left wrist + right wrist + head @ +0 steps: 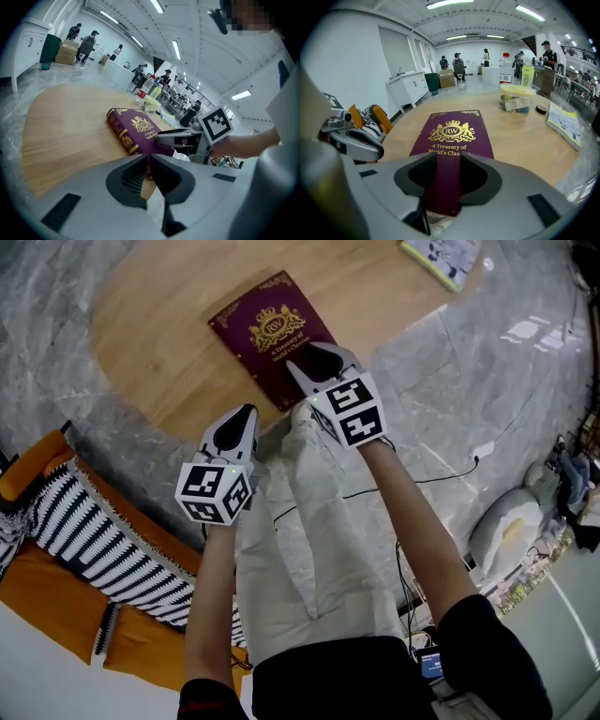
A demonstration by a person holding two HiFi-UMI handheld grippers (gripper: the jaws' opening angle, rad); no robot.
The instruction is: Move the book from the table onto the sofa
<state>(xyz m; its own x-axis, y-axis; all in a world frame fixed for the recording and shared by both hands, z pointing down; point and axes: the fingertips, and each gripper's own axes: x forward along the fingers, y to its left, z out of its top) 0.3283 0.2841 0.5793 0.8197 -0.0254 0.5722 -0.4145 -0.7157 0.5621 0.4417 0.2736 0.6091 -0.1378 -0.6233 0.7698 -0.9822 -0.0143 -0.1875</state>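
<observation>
A maroon book [264,334] with a gold crest lies flat on the round wooden table [159,324]. My right gripper [317,360] is open over the book's near end, and the cover [454,136] shows through the gap between its jaws [448,161]. No pad presses on the book. My left gripper [236,427] is shut and empty, at the table's near edge, left of the book. In the left gripper view [147,161] the book [136,129] lies just ahead, with the right gripper [173,137] over its end. The orange sofa [47,601] sits lower left.
A black-and-white striped cushion [103,540] lies on the sofa. A yellow-green booklet [441,259] and a clear plastic tub [515,99] sit at the table's far side. Cables [441,474] run over the marble floor on the right. People stand far behind.
</observation>
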